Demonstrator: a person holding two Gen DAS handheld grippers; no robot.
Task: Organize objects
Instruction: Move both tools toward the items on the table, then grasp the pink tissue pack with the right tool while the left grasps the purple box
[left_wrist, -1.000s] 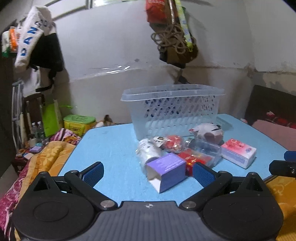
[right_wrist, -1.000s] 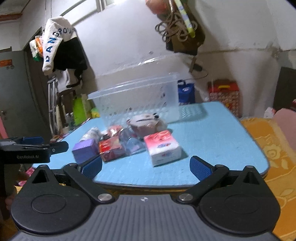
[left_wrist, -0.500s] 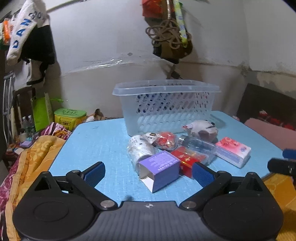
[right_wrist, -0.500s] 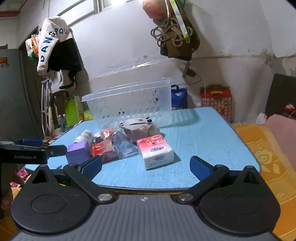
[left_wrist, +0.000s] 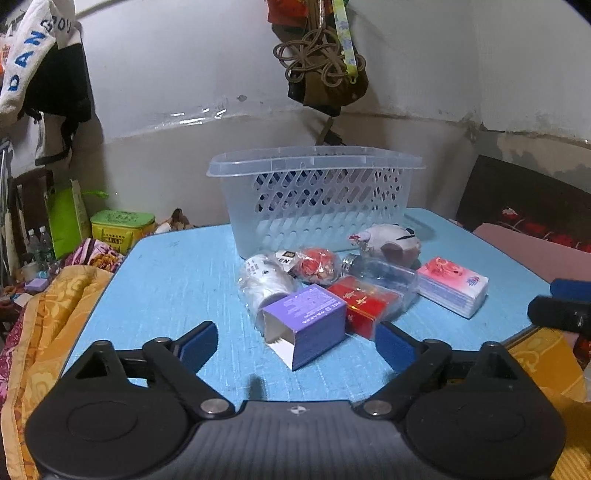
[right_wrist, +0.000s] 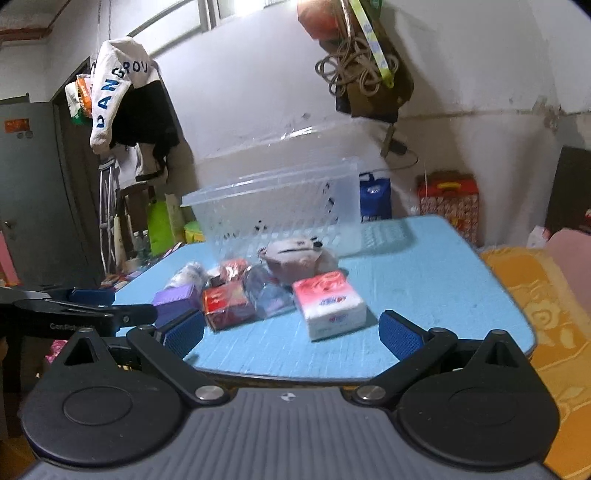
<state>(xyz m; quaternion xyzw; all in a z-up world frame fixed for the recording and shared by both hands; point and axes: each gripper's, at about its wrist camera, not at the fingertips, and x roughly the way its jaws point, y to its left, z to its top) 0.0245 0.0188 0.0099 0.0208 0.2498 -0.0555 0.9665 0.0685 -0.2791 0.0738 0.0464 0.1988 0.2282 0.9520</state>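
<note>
Both pairs of jaws stand wide and hold nothing. Our left gripper (left_wrist: 297, 343) has just been closing a little; the purple box (left_wrist: 308, 324) lies ahead between its blue pads, which do not touch it. Our right gripper (right_wrist: 291, 332) hangs at the near edge of the table (right_wrist: 424, 280), tilted slightly down, its pads apart and clear of everything.

We point the left gripper down over the table's near side, towards the cluster. Behind the purple box lie a white roll in clear wrap (left_wrist: 264, 284), a red box (left_wrist: 364, 302), a red packet (left_wrist: 317, 264), a clear bottle (left_wrist: 384, 271), a plush toy (left_wrist: 391, 242) and a tissue pack (left_wrist: 452, 286), all crowded together and touching or nearly so. The basket (left_wrist: 314, 203) stands upright just behind them, against the wall side of the table.

From the left view, only the right gripper's finger ends show at the right edge. The red box's near end is hidden behind the left gripper's right pad. From the right view the scene is blurred: the basket and toy smear, and labels cannot be read. We cannot see into the basket well enough through its lattice to tell its contents. The hands holding the grippers are out of view.
</note>
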